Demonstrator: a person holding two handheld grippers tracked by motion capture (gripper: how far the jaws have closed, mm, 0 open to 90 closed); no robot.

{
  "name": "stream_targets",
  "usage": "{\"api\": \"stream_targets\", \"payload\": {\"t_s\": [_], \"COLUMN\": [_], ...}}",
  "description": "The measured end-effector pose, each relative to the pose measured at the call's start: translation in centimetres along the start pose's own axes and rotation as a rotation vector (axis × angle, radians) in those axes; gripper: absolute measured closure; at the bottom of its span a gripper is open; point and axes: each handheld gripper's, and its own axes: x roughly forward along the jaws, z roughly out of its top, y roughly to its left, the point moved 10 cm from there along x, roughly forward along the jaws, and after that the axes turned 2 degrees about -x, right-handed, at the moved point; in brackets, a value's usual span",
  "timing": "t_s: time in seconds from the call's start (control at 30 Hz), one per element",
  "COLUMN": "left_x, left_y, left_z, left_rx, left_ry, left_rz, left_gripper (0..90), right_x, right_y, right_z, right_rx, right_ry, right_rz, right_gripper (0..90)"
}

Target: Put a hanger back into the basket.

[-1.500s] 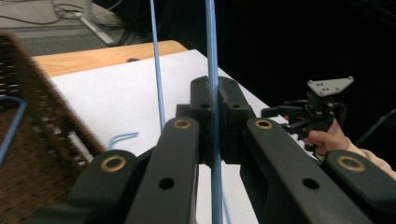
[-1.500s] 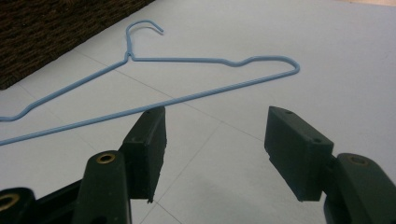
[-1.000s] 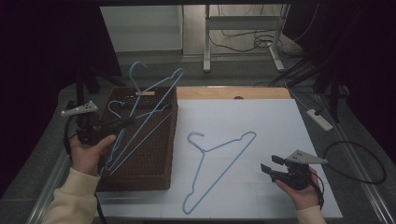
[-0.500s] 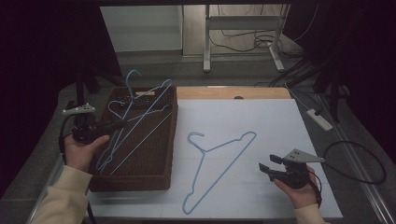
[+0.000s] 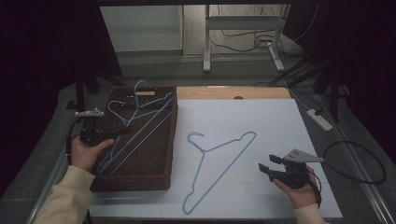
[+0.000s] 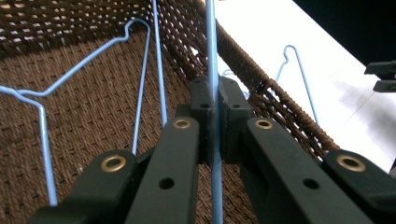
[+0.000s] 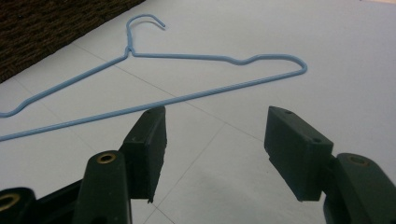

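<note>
**Inspector:** At left tool (image 6: 212, 95), jaws fully closed, pinching one straight wire of held hanger (image 6: 211, 42). Change noted?

**Assistant:** Lowered since a second ago. Hook formerly well above rim of basket (image 5: 135, 182), now dropped close to it. Judged as setting down into basket, release not yet done.

**Inspector:** Position and heading?

**Assistant:** Inside basket, over second hanger (image 6: 79, 70). Long axis diagonal, from near left corner toward far right. Hook end pointing to far wall.

**Inspector:** Further out?

**Assistant:** Right tool (image 7: 215, 130) unmoved, jaws wide apart, gripping nothing. Hovering over counter (image 5: 261, 116) near third hanger (image 7: 187, 56), lying flat, hook end nearer basket.
</note>
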Motion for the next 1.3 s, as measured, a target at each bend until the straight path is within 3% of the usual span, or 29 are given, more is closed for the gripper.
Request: {"api": "stream_targets", "payload": {"t_s": [0.27, 0.57, 0.73, 0.87, 1.17, 1.23, 1.3], "left_x": [0.9, 1.8, 1.7, 1.7, 2.4, 2.4, 2.1], "left_y": [0.3, 1.6, 2.7, 4.2, 5.6, 6.0, 6.4], "left_z": [-0.9, -2.2, -2.4, -2.9, -3.6, -3.4, -2.9], "left_rx": [0.001, -0.034, -0.072, -0.086, -0.071, -0.058, -0.032], "left_ry": [0.047, 0.117, 0.121, 0.145, 0.205, 0.189, 0.159], "left_rz": [0.005, 0.026, 0.057, 0.150, 0.249, 0.285, 0.349], "left_gripper": [86.3, 86.3, 86.2, 86.0, 85.4, 78.3, 59.8], "right_x": [0.0, 0.2, 0.3, 0.2, 0.3, 0.3, 0.3], "right_y": [0.0, 0.1, 0.1, 0.1, 0.2, 0.2, 0.2], "right_z": [0.0, -0.2, -0.2, -0.2, -0.2, -0.2, -0.2], "right_rx": [0.003, 0.001, 0.001, 0.000, -0.005, -0.005, -0.005], "right_ry": [0.002, 0.013, 0.013, 0.013, 0.017, 0.018, 0.018], "right_rz": [0.000, 0.002, 0.005, 0.005, 0.015, 0.016, 0.017], "right_gripper": [40.1, 40.1, 39.9, 40.0, 39.7, 39.7, 39.7]}}
